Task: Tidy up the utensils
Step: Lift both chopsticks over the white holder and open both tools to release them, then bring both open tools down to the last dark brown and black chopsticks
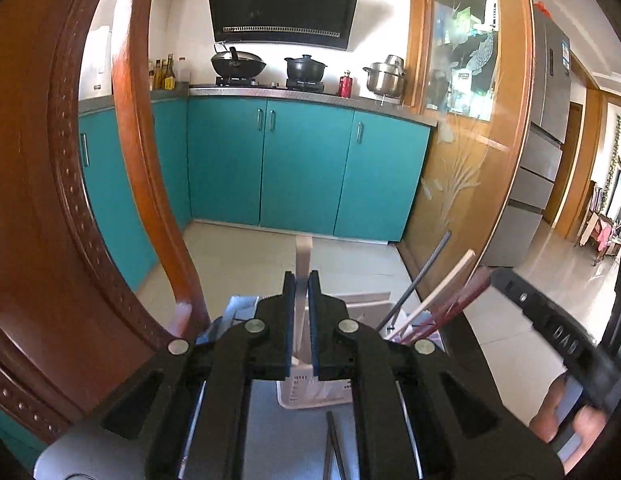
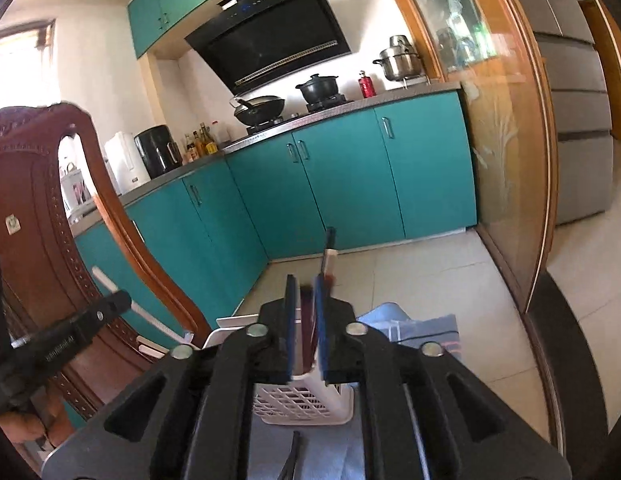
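Wok (image 1: 238, 65) & pot (image 1: 305, 68) on stove, teal cabinets (image 1: 302, 168).

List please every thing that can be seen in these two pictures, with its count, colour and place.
utensil basket: 1, white, slotted, on the grey table below both claws
pale flat utensil: 1, whitish, held upright over the basket
dark red chopsticks: a bundle, count unclear, between the right claw's pads
sticks in basket: several, black, cream and red, leaning right
dark chopsticks: 1 pair, lying on the table
wooden chair: 1, reddish brown, left
cabinets: teal, under the counter
range hood: 1, black, on the wall
wok: 1, black, on the stove
black pot: 1, on the stove
steel pot: 1, on the counter
red bottle: 1, on the counter
left claw: black, shut on the pale utensil
right claw: black, shut on the red chopsticks
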